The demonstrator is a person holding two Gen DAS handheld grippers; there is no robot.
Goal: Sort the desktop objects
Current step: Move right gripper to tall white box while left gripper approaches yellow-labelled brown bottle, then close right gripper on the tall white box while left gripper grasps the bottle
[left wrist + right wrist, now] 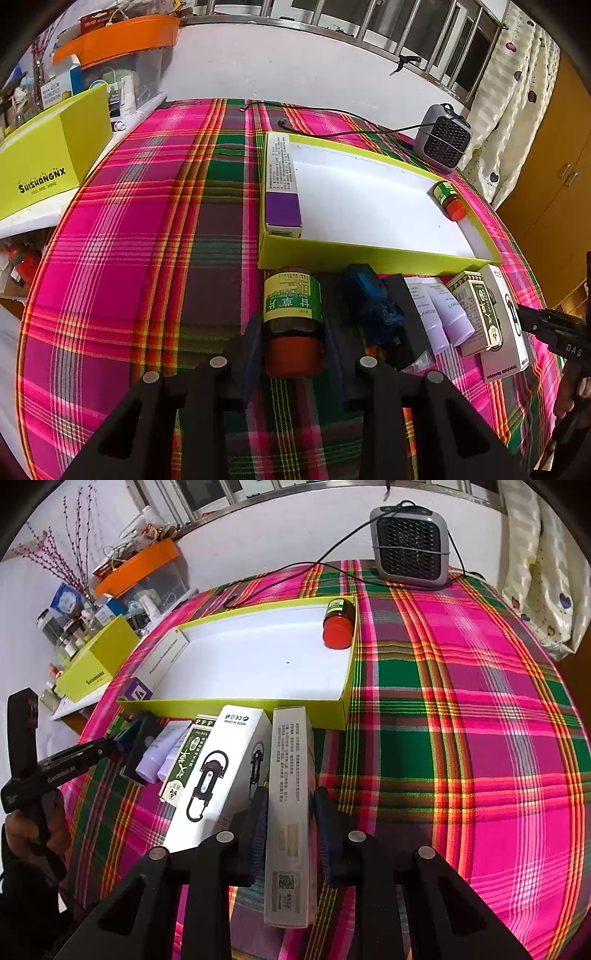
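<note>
Though unseen leftward, grey carton (290, 812) between right fingers (258, 834)

Plaid cloth (147, 240) in pink, green, red covers bench under and ahead of jaws. Small grey fan heater (410, 541) stands upright far ahead of right jaws, at cloth's far edge; black cable (332, 554) trails from it leftward across cloth. Far ahead-left of left jaws: yellow-green lettered carton (48, 155) on white side surface, clear storage bin with orange lid (122, 40) behind it. Window rails (406, 29) along back wall. Patterned curtain (535, 572) at right. Wooden cabinet (554, 166) beyond curtain.
</note>
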